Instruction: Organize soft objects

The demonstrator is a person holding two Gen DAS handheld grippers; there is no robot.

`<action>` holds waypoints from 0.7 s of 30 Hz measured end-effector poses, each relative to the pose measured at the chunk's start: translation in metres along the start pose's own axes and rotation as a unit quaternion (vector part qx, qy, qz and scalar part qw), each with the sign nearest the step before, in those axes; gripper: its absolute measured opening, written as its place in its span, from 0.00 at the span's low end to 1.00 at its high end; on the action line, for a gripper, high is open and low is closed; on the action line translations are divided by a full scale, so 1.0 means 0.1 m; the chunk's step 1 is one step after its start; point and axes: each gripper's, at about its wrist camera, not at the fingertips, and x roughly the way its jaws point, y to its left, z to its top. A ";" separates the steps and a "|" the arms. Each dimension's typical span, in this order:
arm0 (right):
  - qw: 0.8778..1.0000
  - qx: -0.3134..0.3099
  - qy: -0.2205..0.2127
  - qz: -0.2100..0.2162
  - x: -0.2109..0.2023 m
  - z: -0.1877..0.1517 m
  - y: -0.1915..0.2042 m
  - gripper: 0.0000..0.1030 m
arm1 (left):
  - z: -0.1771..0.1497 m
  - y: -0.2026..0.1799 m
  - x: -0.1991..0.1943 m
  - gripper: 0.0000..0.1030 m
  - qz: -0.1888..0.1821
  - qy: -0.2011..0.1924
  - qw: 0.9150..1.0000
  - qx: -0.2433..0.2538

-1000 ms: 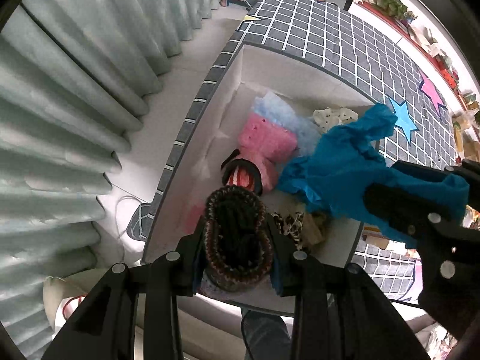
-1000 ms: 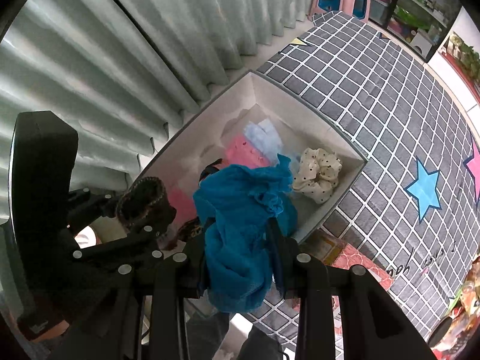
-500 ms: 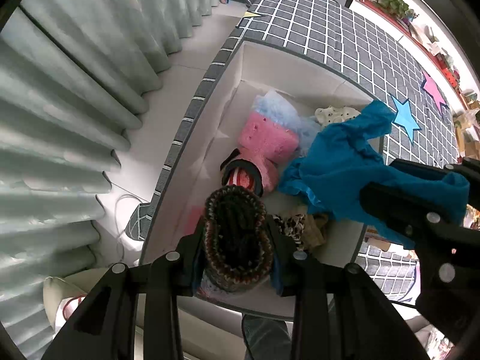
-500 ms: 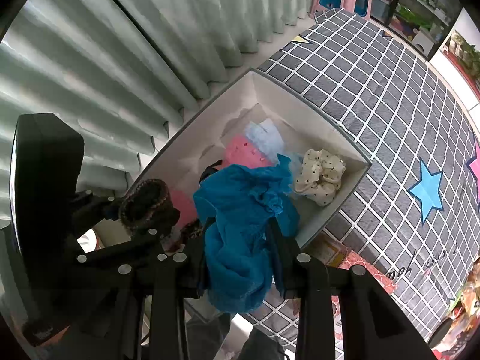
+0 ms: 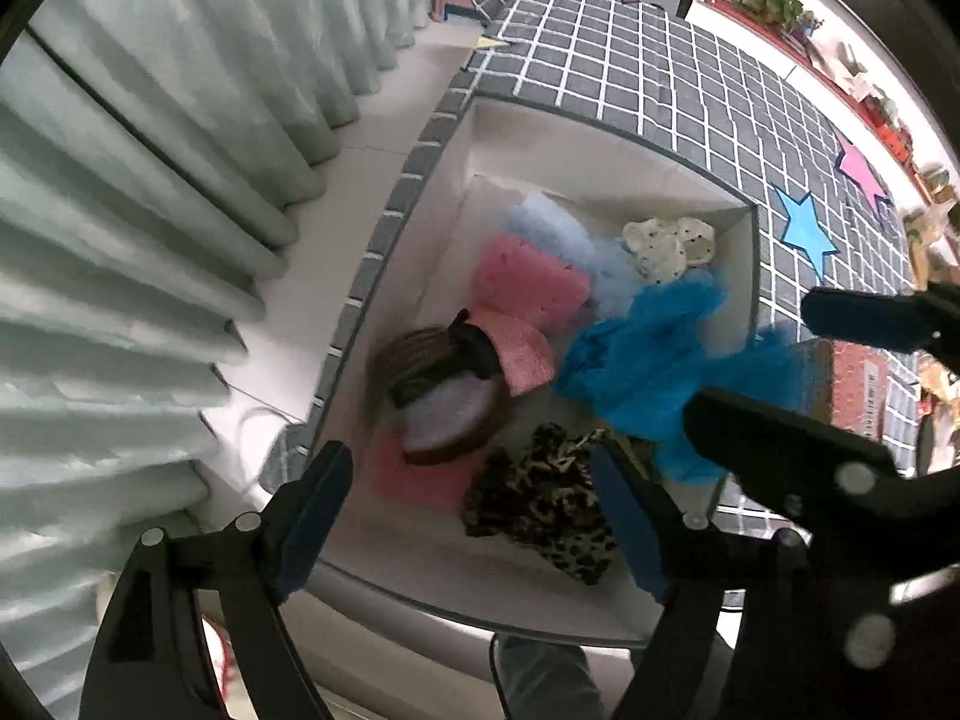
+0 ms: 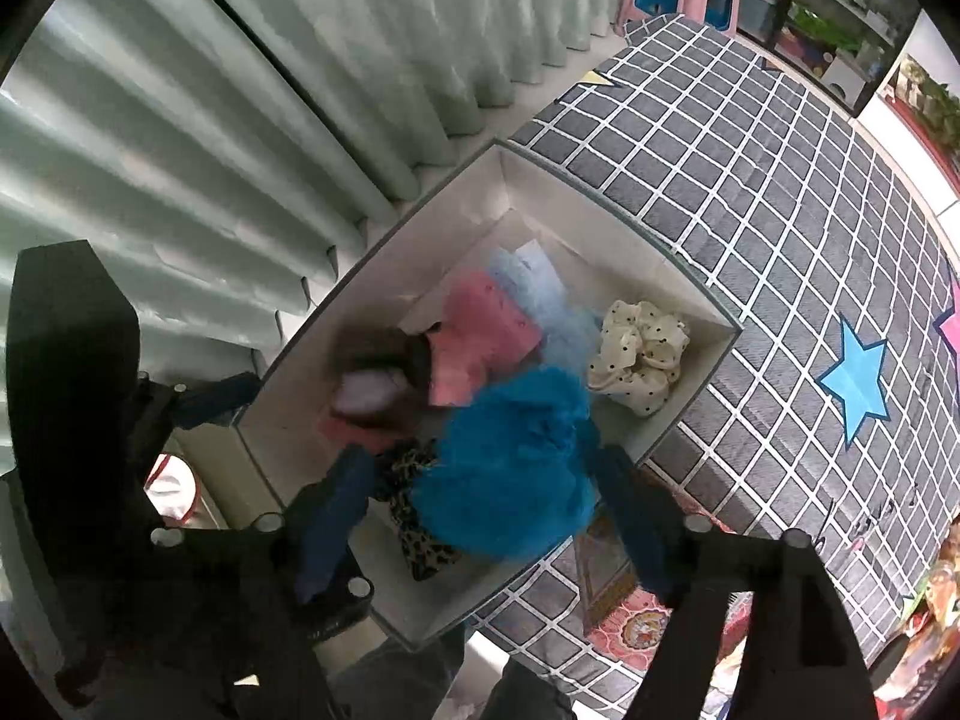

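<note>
I see bare floor only along the far wall of the white box [image 6: 630, 252] and in its far left corner, behind the pink pad [image 6: 480, 336]. The blue cloth [image 6: 516, 468] fills the gap below my right claw [image 6: 480, 516], and the leopard cloth [image 5: 540, 504] and brown knit [image 5: 438, 384] crowd the near end under my left claw [image 5: 468, 516], whose fingers are spread wide. The curtain [image 6: 240, 90] hems in the left side

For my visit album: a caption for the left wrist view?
Open left claw above a white box of soft things, a brown knitted hat just inside.
</note>
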 end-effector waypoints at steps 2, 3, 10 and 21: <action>1.000 0.000 0.000 -0.009 -0.03 0.00 0.00 0.98 | 0.00 0.01 -0.05 0.83 0.002 -0.012 1.000 0.002; 1.000 -0.001 -0.001 -0.016 -0.04 0.00 0.00 1.00 | -0.01 0.03 -0.11 0.84 0.000 -0.025 1.000 -0.003; 0.999 0.000 -0.024 -0.025 -0.18 -0.02 -0.01 1.00 | -0.01 0.10 -0.20 0.84 -0.009 -0.020 1.000 -0.017; 0.998 -0.009 -0.035 -0.043 -0.29 0.00 0.09 1.00 | -0.16 0.07 -0.46 0.84 0.006 -0.046 0.999 -0.013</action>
